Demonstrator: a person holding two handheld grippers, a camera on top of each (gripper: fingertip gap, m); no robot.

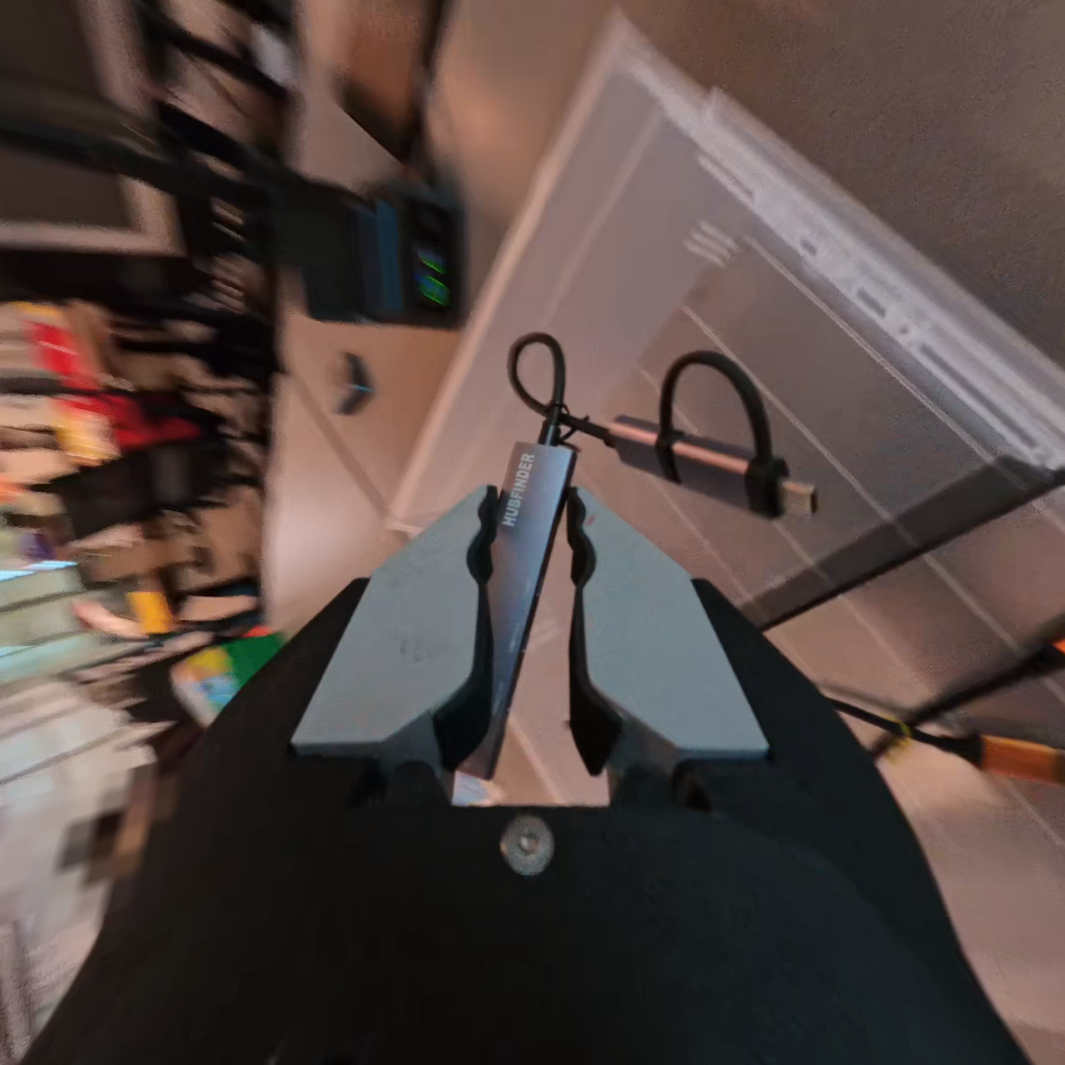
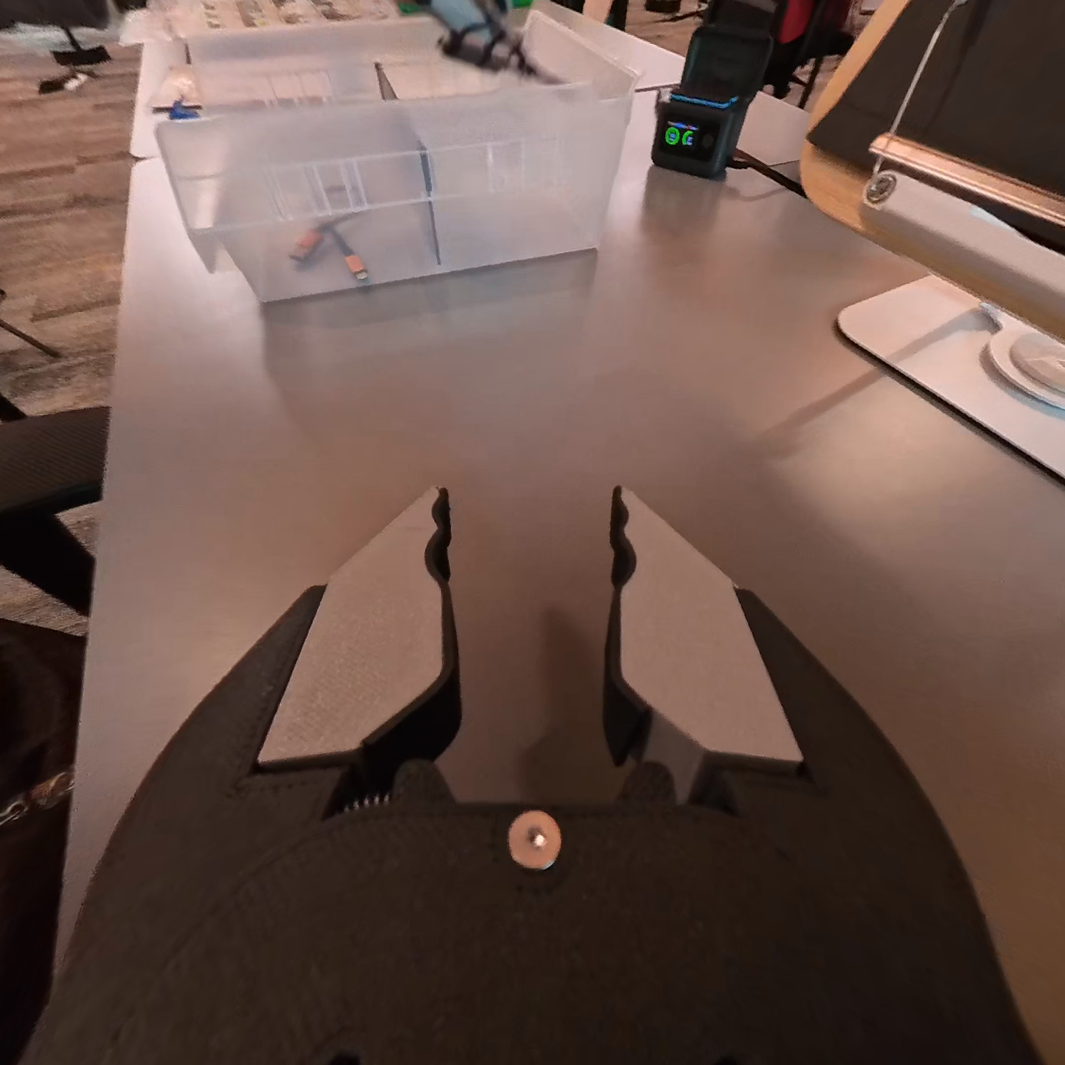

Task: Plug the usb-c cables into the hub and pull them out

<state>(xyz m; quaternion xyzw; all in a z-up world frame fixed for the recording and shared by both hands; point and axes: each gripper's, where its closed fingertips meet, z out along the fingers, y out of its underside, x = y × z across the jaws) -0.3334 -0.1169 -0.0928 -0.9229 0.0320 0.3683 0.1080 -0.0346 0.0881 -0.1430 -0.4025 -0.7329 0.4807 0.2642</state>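
Observation:
My left gripper (image 1: 530, 495) is shut on a slim dark grey hub (image 1: 527, 576) and holds it in the air, long side along the fingers. The hub's short black cable (image 1: 536, 369) loops out of its far end to a grey-pink piece (image 1: 691, 455) with a metal plug, which hangs to the right. My right gripper (image 2: 530, 495) is open and empty, low over the grey table (image 2: 518, 374). Cables with orange plugs (image 2: 331, 248) lie in the left compartment of a clear plastic bin (image 2: 518, 190) at the far end of the table. One orange plug (image 1: 1014, 761) shows at the right edge of the left wrist view.
The clear bin (image 1: 749, 259) is blurred behind the hub in the left wrist view. A black device with a green display (image 2: 688, 138) stands right of the bin. A monitor stand (image 2: 951, 346) takes up the table's right side. A blurred dark shape (image 2: 490, 46) hangs over the bin's far side. Left tips to right tips: about 35 centimetres. From my left tips it is roughly 20 centimetres to the orange plug (image 1: 1014, 761); from my right, 35 centimetres.

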